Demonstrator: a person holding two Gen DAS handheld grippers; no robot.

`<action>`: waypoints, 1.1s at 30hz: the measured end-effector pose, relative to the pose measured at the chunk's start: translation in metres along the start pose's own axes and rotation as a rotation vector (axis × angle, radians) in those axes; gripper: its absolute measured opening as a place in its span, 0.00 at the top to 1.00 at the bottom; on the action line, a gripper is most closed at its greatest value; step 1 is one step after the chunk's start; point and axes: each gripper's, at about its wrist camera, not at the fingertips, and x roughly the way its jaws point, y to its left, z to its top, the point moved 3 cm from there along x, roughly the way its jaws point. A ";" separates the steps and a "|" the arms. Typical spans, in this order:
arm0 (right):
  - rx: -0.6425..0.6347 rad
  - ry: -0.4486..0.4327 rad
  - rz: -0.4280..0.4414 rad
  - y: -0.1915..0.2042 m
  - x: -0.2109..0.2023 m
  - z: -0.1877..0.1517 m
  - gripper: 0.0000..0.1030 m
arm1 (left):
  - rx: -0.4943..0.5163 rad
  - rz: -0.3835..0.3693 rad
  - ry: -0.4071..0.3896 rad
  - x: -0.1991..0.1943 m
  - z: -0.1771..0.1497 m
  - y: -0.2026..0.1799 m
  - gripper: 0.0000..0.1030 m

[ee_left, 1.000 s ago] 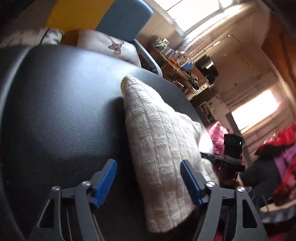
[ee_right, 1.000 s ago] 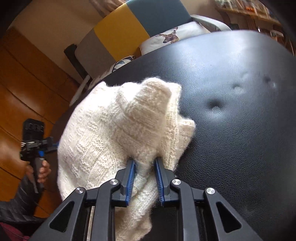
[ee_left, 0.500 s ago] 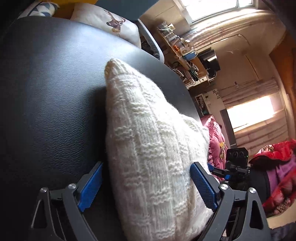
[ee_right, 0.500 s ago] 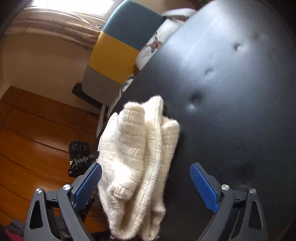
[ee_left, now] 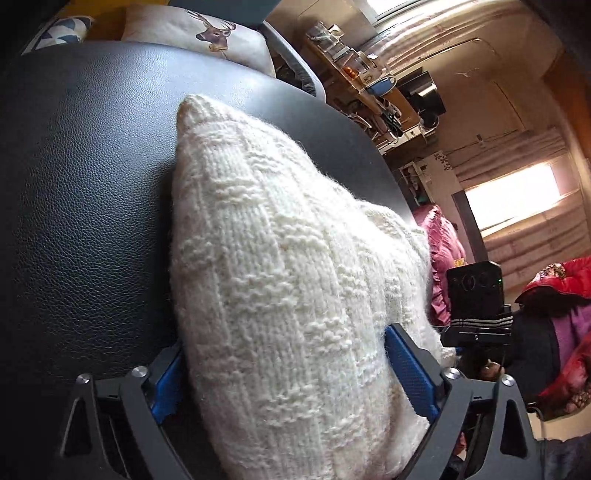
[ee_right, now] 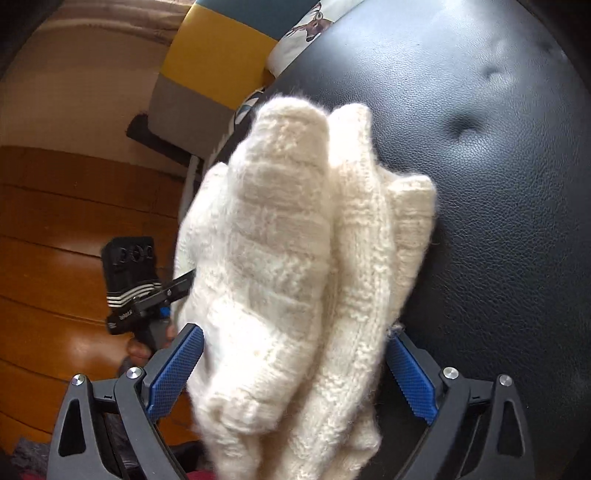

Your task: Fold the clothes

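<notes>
A folded cream knitted sweater (ee_left: 280, 280) lies on a black leather seat (ee_left: 81, 192). My left gripper (ee_left: 291, 373) is open, its blue pads on either side of the folded bundle, close against it. In the right wrist view the sweater (ee_right: 295, 258) shows as several thick stacked folds near the seat's left edge. My right gripper (ee_right: 295, 373) is open wide and straddles the near end of the bundle. The left gripper's body (ee_right: 140, 291) shows beyond the sweater, and the right gripper's body (ee_left: 476, 306) shows in the left wrist view.
The black seat (ee_right: 498, 221) has tufted dimples to the right. A yellow, grey and blue chair (ee_right: 214, 62) with a deer-print cushion (ee_left: 207, 33) stands behind. Wooden floor (ee_right: 55, 221) lies left. Cluttered shelves (ee_left: 373, 88) and red and pink clothing (ee_left: 561, 317) are far right.
My right gripper let go of the sweater, opened wide and moved in around the bundle. My left gripper moved forward until the sweater sits between its open pads.
</notes>
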 end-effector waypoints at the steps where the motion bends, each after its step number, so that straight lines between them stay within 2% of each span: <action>1: -0.017 0.002 -0.031 0.002 0.001 -0.002 0.08 | 0.007 0.009 -0.011 -0.002 -0.003 0.000 0.35; 2: -0.020 0.000 -0.058 0.003 0.001 -0.004 0.24 | 0.012 0.014 -0.022 -0.005 -0.006 0.002 0.42; 3: -0.007 -0.007 -0.080 0.001 -0.001 -0.005 0.42 | 0.023 0.023 -0.034 -0.007 -0.008 0.001 0.45; 5: -0.008 -0.026 -0.079 0.002 -0.002 -0.009 0.52 | 0.041 0.042 -0.055 -0.010 -0.014 -0.002 0.48; 9: -0.036 -0.069 -0.060 0.005 0.000 -0.019 0.55 | 0.074 0.083 -0.087 -0.012 -0.025 -0.008 0.51; 11: -0.050 -0.088 -0.052 0.008 -0.001 -0.022 0.56 | 0.066 0.072 -0.105 -0.015 -0.032 -0.008 0.53; 13: -0.060 -0.107 -0.040 0.010 -0.002 -0.026 0.59 | 0.037 0.031 -0.132 -0.018 -0.040 -0.005 0.54; 15: -0.059 -0.129 -0.011 0.012 -0.005 -0.029 0.63 | 0.010 -0.041 -0.160 -0.020 -0.047 -0.005 0.55; 19: -0.041 -0.163 0.095 0.013 -0.014 -0.036 0.64 | 0.011 -0.156 -0.184 -0.023 -0.048 -0.020 0.56; 23: -0.022 -0.251 0.172 0.011 -0.040 -0.042 0.64 | 0.097 -0.228 -0.170 -0.018 -0.035 -0.058 0.56; 26: -0.021 -0.353 0.136 0.004 -0.083 -0.041 0.64 | 0.189 -0.258 -0.143 -0.007 -0.019 -0.096 0.56; 33: -0.012 -0.586 0.035 -0.014 -0.184 -0.038 0.64 | 0.369 -0.373 -0.083 0.046 0.049 -0.197 0.56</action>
